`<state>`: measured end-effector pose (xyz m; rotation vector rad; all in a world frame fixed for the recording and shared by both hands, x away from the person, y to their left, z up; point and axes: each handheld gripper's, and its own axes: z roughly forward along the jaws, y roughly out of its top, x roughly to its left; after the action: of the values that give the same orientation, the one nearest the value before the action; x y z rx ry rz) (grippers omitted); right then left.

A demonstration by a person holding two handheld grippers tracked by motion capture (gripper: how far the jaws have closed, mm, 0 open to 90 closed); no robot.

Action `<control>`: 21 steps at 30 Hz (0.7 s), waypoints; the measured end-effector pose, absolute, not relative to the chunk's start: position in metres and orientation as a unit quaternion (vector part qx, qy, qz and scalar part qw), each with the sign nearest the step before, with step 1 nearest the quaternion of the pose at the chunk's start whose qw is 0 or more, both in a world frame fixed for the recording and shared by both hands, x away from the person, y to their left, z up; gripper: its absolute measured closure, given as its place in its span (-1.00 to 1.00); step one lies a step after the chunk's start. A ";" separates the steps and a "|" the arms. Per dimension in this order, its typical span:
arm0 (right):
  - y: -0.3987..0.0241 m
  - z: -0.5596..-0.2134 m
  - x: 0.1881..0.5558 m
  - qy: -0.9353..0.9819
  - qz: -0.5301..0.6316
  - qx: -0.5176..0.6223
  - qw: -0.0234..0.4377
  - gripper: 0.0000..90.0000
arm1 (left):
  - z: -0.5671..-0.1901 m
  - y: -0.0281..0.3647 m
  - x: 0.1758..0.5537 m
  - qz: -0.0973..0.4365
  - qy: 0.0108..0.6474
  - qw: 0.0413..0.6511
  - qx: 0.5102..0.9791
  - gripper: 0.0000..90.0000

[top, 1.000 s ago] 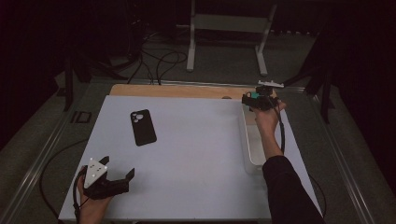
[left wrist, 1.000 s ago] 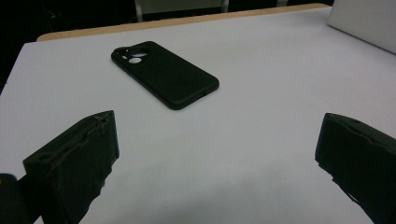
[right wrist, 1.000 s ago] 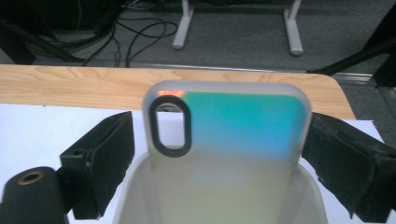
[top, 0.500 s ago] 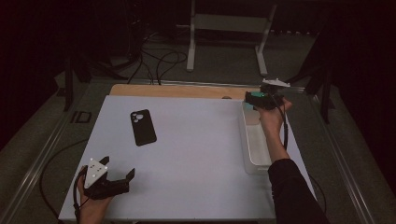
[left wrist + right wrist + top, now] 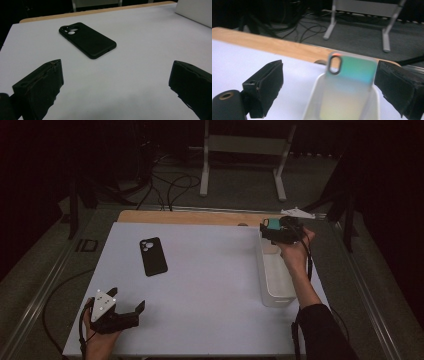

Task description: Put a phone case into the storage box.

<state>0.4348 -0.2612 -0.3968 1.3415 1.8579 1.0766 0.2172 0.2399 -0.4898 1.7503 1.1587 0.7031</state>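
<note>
An iridescent phone case (image 5: 348, 87) leans in the clear plastic bin (image 5: 274, 275) between the wide-open right tongs (image 5: 276, 231); left tongs (image 5: 120, 312), also wide, hover over the white worktop (image 5: 210, 285) near a black phone case (image 5: 153, 256).

I count two phone cases: one black case (image 5: 153, 256) flat on the worktop (image 5: 215, 285), one shiny case (image 5: 348, 85) standing in the single white bin (image 5: 276, 280). Two claws: left claw (image 5: 131, 312), right claw (image 5: 270, 231).
</note>
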 end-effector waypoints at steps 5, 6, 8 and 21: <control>-0.254 -0.389 0.412 0.716 0.429 0.469 0.287 -0.81 | -0.490 0.238 0.217 0.284 0.468 0.447 0.708 -1.00; -0.253 -0.387 0.407 0.718 0.434 0.462 0.286 -0.81 | -0.490 0.238 0.217 0.284 0.467 0.446 0.708 -1.00; -0.249 -0.384 0.396 0.724 0.442 0.445 0.286 -0.81 | -0.489 0.238 0.217 0.285 0.467 0.447 0.708 -1.00; -0.237 -0.396 0.324 0.739 0.481 0.387 0.272 -0.81 | -0.490 0.237 0.218 0.284 0.466 0.446 0.709 -1.00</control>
<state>0.3238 -0.2371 -0.3960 1.0413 1.9894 1.2940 0.2182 0.2374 -0.4897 1.7561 1.1551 0.7032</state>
